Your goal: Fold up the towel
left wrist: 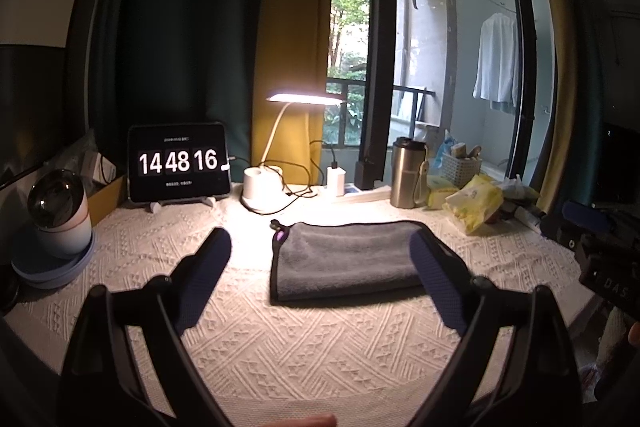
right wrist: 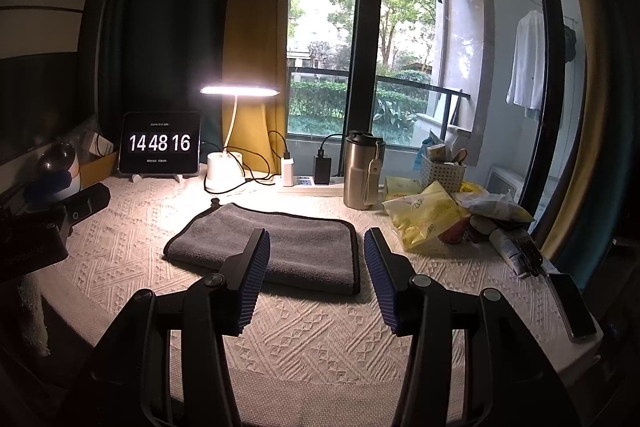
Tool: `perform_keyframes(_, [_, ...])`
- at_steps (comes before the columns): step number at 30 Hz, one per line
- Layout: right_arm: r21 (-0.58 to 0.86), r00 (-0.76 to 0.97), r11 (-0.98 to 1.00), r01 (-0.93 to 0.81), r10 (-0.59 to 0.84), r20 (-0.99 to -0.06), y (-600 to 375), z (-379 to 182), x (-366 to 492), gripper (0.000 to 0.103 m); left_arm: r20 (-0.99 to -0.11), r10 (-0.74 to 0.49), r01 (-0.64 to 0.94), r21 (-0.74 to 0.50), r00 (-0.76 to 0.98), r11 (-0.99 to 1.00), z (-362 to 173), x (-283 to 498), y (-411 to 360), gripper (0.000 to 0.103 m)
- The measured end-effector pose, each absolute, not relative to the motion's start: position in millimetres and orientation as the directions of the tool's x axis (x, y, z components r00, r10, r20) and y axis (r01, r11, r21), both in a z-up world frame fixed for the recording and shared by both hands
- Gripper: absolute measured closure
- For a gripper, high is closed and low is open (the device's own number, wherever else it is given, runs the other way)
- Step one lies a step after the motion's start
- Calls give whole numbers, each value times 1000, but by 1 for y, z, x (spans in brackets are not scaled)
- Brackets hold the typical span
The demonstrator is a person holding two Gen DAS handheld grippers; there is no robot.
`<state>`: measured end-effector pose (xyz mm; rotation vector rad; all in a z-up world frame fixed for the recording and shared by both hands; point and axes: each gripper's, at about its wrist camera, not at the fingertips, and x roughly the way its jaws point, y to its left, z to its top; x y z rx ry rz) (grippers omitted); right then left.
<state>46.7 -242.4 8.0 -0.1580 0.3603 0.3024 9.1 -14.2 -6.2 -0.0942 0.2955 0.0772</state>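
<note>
A grey towel (left wrist: 344, 259) with dark edging lies folded into a flat rectangle on the cream textured tablecloth (left wrist: 280, 339). It also shows in the right wrist view (right wrist: 280, 247). My left gripper (left wrist: 320, 247) is open and empty, held above the cloth in front of the towel. My right gripper (right wrist: 316, 243) is open and empty, held just short of the towel's near right corner. The left gripper's body shows at the left edge of the right wrist view (right wrist: 44, 227); the right gripper's body shows at the right edge of the left wrist view (left wrist: 600, 251).
Behind the towel stand a lit desk lamp (right wrist: 226, 171), a tablet clock (right wrist: 160, 143), a power strip with chargers (right wrist: 304, 183) and a steel tumbler (right wrist: 362, 171). Yellow packets (right wrist: 428, 215), a basket (right wrist: 442, 167), a tube and a phone (right wrist: 572, 307) crowd the right. A round device (left wrist: 60, 215) sits left.
</note>
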Motion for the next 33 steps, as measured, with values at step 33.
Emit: perform_keyframes(33, [-93, 889, 941, -326, 272, -369, -242, 6, 47, 51, -285, 64, -89, -75, 956, 993, -2, 8, -12, 11])
